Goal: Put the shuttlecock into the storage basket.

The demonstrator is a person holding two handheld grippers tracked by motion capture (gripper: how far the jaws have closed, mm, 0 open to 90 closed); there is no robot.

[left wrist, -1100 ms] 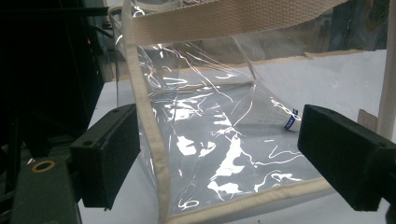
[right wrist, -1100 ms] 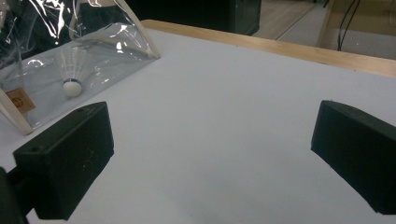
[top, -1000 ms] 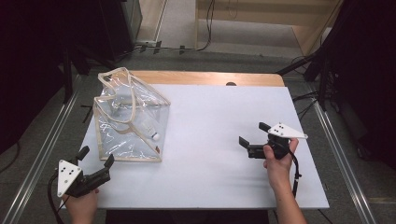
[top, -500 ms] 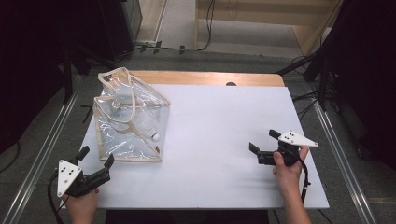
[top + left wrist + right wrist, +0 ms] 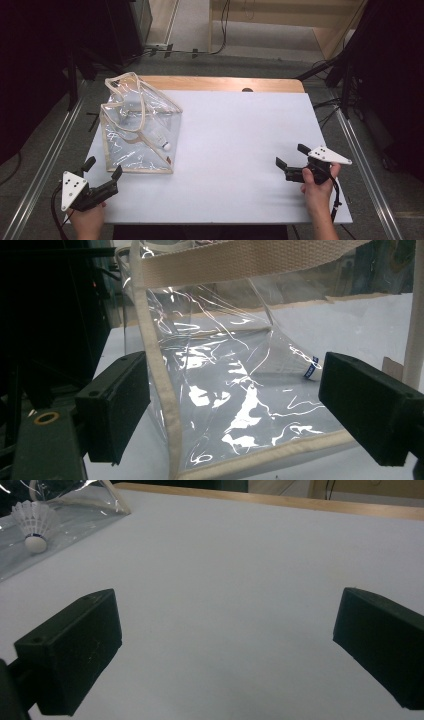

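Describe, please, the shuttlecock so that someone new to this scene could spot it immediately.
Start at the white table top and find the clear plastic bag with beige trim at its left side. The shuttlecock lies inside that bag, near its right-hand wall. It is the one small white feathered thing, with a round cork tip.

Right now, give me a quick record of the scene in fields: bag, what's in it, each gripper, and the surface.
bag: clear plastic bag with beige trim, on the table's left side
contents: shuttlecock inside the bag
left gripper: open, empty, just short of the bag's near corner
right gripper: open, empty, over bare board
surface: white board on a wooden table
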